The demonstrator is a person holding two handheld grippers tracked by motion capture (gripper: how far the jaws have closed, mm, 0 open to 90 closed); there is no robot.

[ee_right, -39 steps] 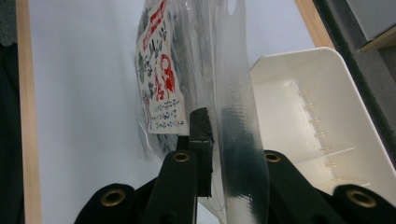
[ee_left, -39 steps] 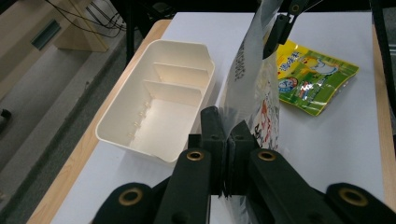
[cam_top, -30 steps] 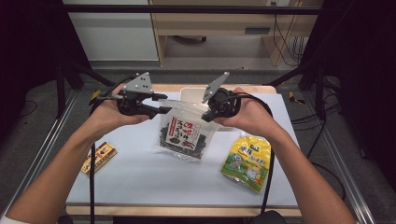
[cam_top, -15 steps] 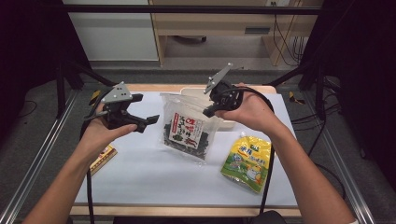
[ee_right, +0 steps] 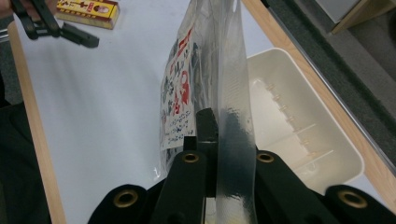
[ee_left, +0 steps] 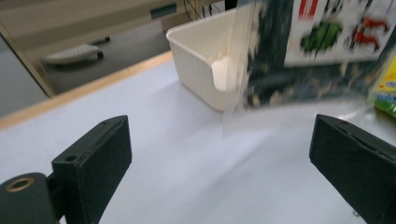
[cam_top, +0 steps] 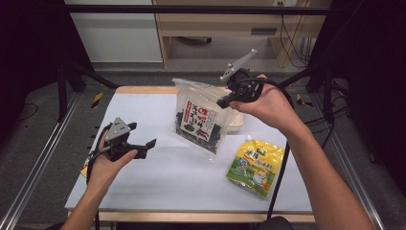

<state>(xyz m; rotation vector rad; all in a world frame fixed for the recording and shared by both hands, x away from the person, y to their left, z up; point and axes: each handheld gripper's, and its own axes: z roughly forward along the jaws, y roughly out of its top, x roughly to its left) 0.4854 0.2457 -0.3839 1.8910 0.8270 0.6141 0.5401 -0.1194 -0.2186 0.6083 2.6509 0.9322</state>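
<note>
Clear seaweed bag (cam_top: pixel 201 122), yellow pouch (cam_top: pixel 252 165)

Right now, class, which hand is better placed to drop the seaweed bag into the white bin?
The right. The right gripper is clamped on the seaweed bag's top edge, beside the white bin. The left gripper is open, holds nothing, and is farther from the bin.

White table (cam_top: pixel 158 177) evenly and brightly lit from above, dark surroundings around the table, soft faint shadows, seaweed bag (ee_left: pixel 322 51) blurred in the left gripper view, glare on its clear plastic in the right gripper view.
</note>
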